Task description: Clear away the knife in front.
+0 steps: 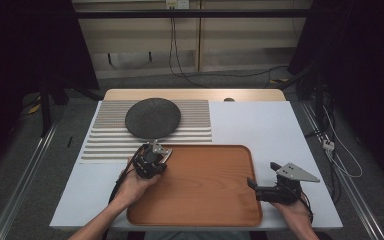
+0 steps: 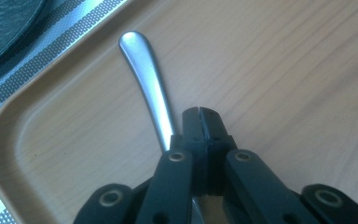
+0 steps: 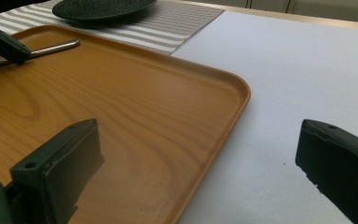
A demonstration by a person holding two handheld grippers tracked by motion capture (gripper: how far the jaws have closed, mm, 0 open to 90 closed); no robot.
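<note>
My left gripper (image 2: 199,112) over far left corner of wooden tray (image 1: 220,200), fingers (image 2: 214,123) clenched together; metal utensil handle (image 2: 144,79) runs along left finger's side, lower end hidden beneath jaws, cannot tell whether pinched. Handle lies inside tray, tip toward rim near striped mat (image 1: 195,117). Dark round plate (image 1: 152,117) on mat, beyond tray. My right gripper (image 3: 198,158) low at tray's right edge, fingers (image 3: 70,163) released wide, one over tray, other over white worktop (image 1: 260,125), nothing between
</note>
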